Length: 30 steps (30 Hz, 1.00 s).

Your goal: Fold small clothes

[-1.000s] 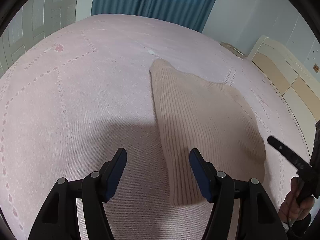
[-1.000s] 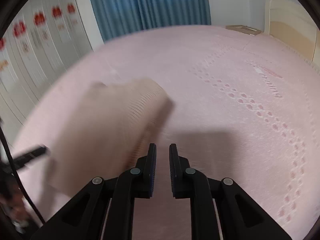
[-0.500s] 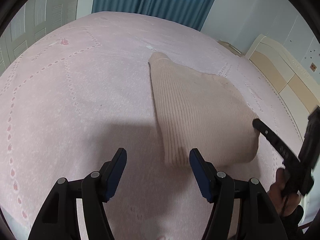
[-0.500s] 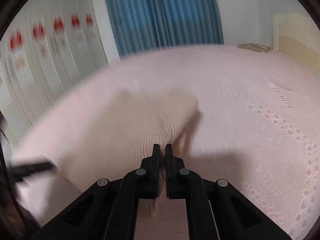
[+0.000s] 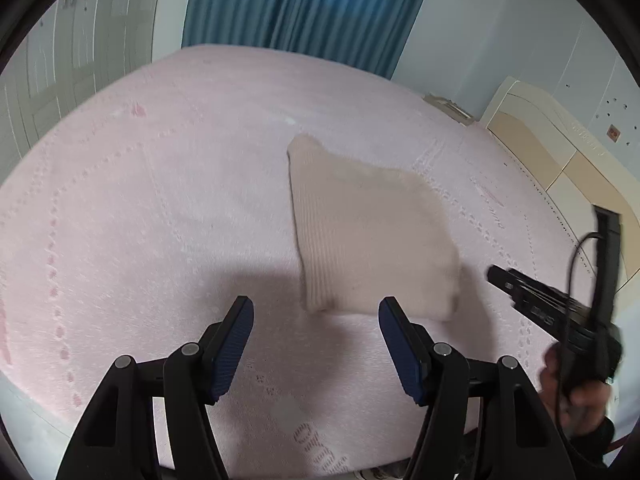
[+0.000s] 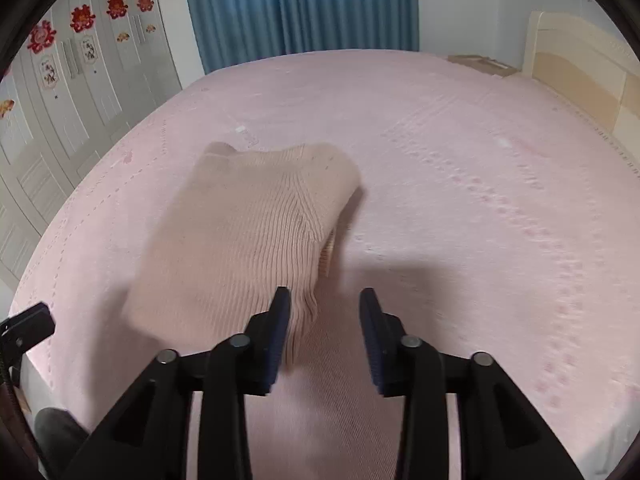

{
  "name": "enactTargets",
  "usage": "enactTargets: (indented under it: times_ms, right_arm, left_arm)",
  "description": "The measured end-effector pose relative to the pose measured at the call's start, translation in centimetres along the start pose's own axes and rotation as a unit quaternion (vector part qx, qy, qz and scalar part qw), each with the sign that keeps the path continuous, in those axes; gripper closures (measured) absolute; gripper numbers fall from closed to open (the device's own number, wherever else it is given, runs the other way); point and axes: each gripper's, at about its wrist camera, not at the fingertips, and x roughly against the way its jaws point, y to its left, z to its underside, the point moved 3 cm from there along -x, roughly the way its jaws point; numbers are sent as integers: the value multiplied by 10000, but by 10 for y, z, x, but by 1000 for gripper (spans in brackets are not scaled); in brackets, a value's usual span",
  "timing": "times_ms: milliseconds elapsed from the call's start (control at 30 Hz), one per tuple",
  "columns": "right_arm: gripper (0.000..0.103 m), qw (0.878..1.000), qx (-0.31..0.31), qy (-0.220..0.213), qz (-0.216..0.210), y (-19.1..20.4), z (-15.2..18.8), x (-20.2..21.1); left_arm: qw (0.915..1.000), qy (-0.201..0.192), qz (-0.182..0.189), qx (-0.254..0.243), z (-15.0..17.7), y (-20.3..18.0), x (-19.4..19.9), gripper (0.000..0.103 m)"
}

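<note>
Garment: a beige ribbed knit (image 5: 372, 236) was seen lying folded on the pink bedspread (image 5: 160, 200), at the centre right of the left wrist view and left of centre in the right wrist view (image 6: 240, 248).
Left gripper: the left gripper (image 5: 316, 344) was held at the bottom of its own frame with the blue-padded fingers (image 5: 232, 344) spread wide and nothing gripped (the knit's near edge was pictured just beyond the right fingertip).
Right gripper: the right gripper (image 6: 324, 320) was shown with its jaws parted and no cloth between them; the knit's near corner lay against the outer side of the left finger (image 6: 276, 332).
Surroundings: blue curtains (image 6: 300, 4) were framed at the top centre, white wardrobe doors with red decorations (image 6: 80, 40) at the upper left, and a cream headboard (image 6: 580, 64) at the upper right.
Sharpness: parts of both views were blurred.
</note>
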Motion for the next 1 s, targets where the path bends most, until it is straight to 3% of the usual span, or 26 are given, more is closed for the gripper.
enactTargets:
  times_ms: [200,267,367,567,1000]
  right_arm:
    - [47,9993,-125,-246,238,-7,-6,67]
    - [16,9988,-199,-431,157,-9,-1,94]
    - [8,9976,-209,-615,236,-14,7,120]
    - [2,9979,-186,-584,197,-16,18,146]
    - [2,9972,-136,-676,291,-20,31,174]
  left_arm:
    - [9993,-309,-169,-110,-6,-20,47,35]
    - [9988,-398,-272,-105,-5,-26,61,33]
    - [9975,-500,-444,-231,-2,-37,78,29]
    - [9960,-579,-602,-306,4,-49,98,18]
    - [9939,-673,-723,-500,17,-72,122,17]
